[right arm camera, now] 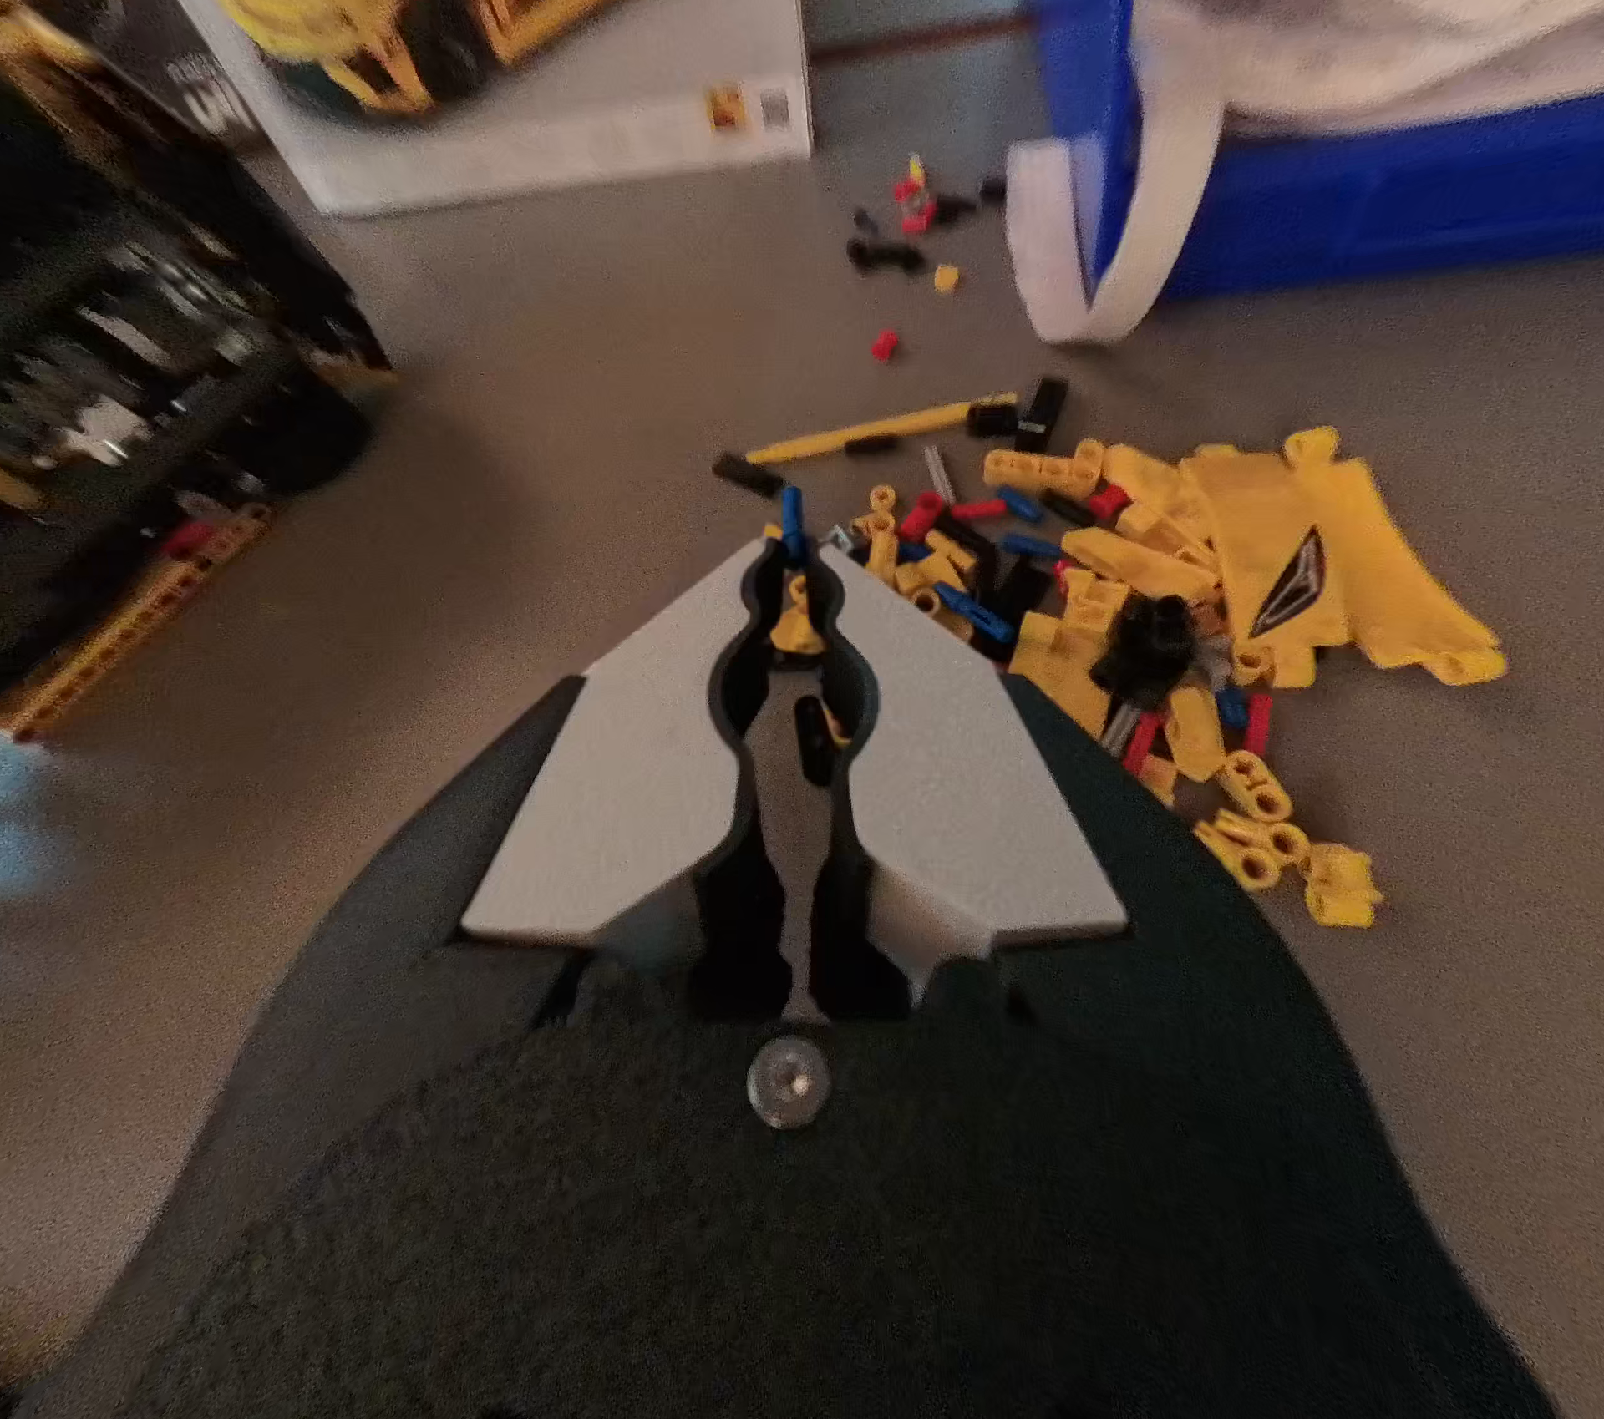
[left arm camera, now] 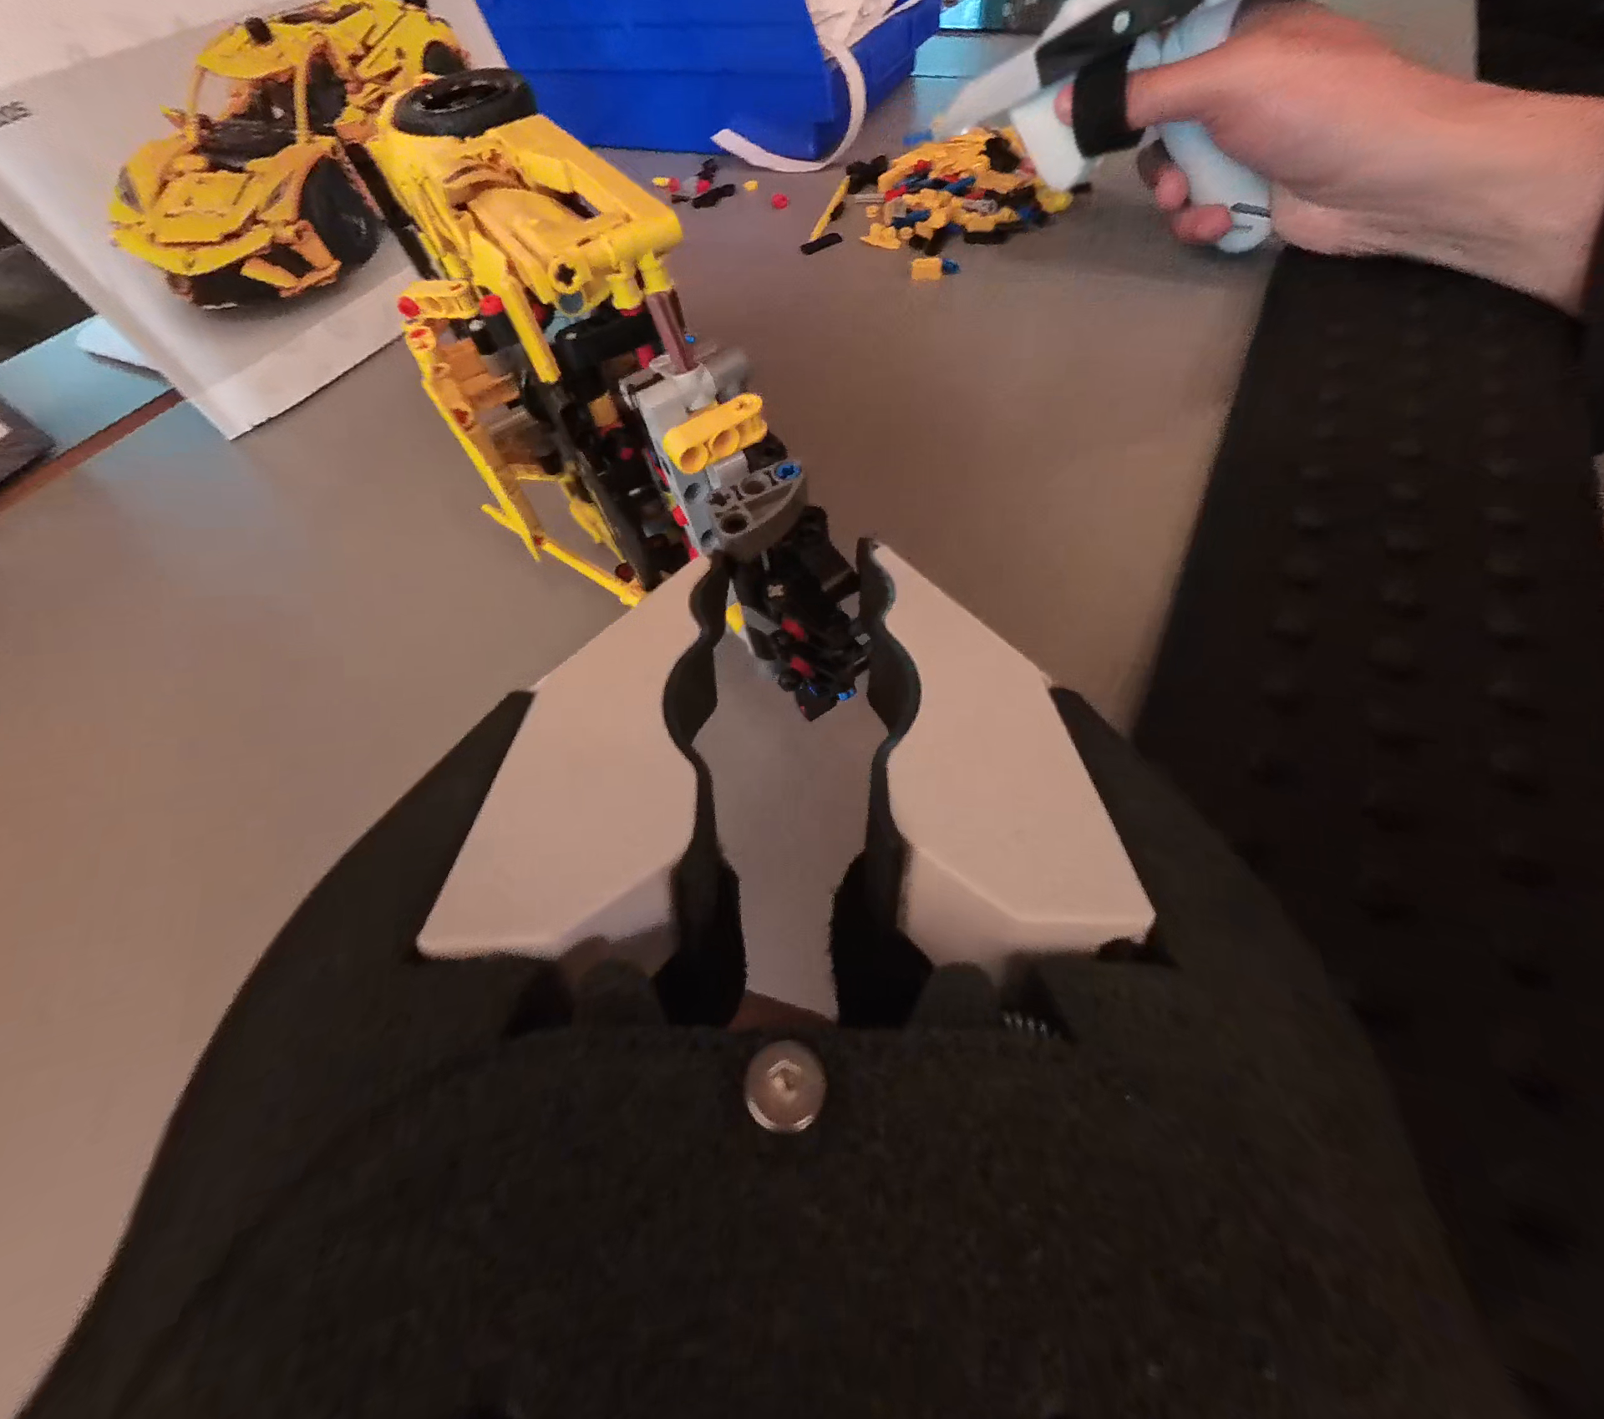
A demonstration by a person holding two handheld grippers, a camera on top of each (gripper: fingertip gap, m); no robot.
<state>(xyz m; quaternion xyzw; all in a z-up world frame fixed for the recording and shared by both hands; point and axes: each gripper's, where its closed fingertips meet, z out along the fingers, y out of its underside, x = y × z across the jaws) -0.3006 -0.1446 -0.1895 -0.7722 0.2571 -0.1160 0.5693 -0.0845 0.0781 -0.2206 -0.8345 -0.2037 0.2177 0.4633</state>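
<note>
Clamping black end of yellow brick car (left arm camera: 555,301), left gripper (left arm camera: 790,579); right gripper (right arm camera: 794,553) pinches blue pin (right arm camera: 792,514), view blurred.

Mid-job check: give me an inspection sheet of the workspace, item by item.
Surface: grey table, bare between items.
Job's things: yellow brick car, part-built, tipped up; loose brick pile.
Clutter: stray bricks; blue bin stuffed with paper; printed box standing at the back.
Grippers: left tool clamps the car's black end; right tool shut on a small blue brick at the pile's edge.
Cables: nothing seen.
Surroundings: dark desks and objects behind, blurred.
</note>
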